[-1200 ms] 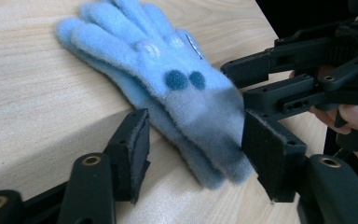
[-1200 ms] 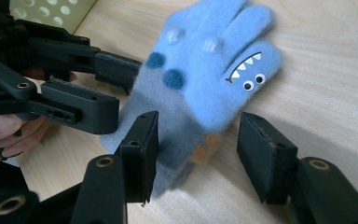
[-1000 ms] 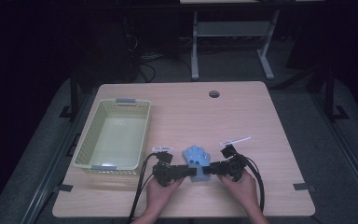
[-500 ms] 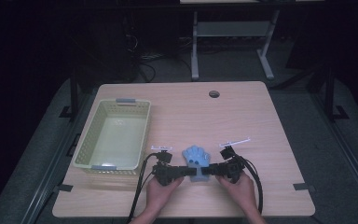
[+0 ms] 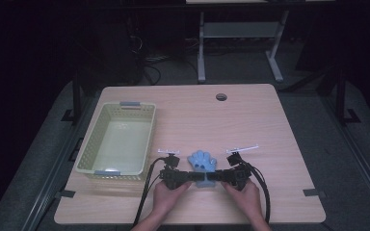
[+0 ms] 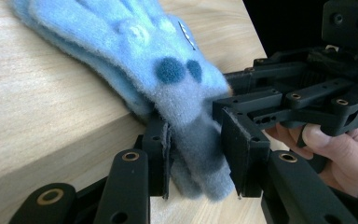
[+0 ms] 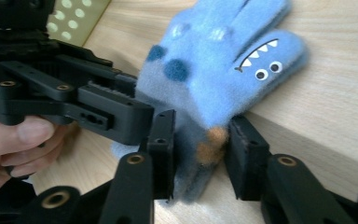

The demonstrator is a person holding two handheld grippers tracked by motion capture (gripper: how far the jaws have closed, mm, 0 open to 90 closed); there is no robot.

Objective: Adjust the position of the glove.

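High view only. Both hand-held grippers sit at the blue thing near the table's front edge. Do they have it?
Observer: Not quite. The left hand-held gripper has the grey cuff of a fuzzy blue glove between its pads. Its jaws have just been closing, but a slim gap shows at one pad.
Operator: Right side?
Observer: The right hand-held gripper straddles the same cuff from the opposite side. Its jaws have also just been closing and are not visibly squeezing it.
Operator: Any marking on the glove?
Observer: A printed face with white teeth and two eyes on one finger, facing up.
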